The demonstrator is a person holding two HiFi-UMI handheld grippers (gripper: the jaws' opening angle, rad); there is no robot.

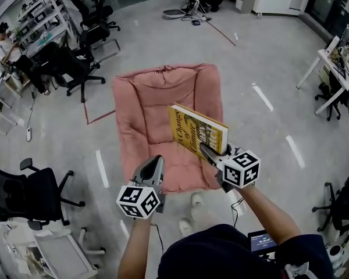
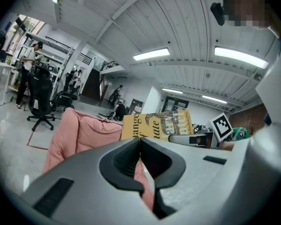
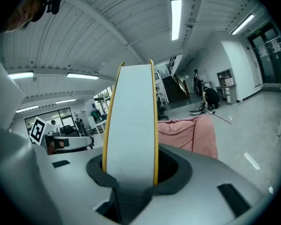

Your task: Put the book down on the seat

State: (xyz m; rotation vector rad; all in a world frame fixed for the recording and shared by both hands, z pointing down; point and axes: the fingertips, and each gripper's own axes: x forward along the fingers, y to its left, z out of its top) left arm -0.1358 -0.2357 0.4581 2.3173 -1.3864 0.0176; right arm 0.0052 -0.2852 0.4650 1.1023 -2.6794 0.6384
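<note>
While the right gripper (image 1: 208, 153) is clamped on the lower edge of the yellow book (image 1: 198, 131), the book stands up out of its jaws, tilted, with its cover facing the left gripper (image 1: 156, 163). In the right gripper view, the book's white page edge (image 3: 131, 125) fills the gap between both jaws. Below and ahead of this gripper lies the pink cushioned seat (image 1: 154, 100), with the book held over its front right part. Just left of the book and apart from it, the left gripper has its jaws pressed together on nothing, over the seat's front edge and the grey floor (image 1: 64, 150).
</note>
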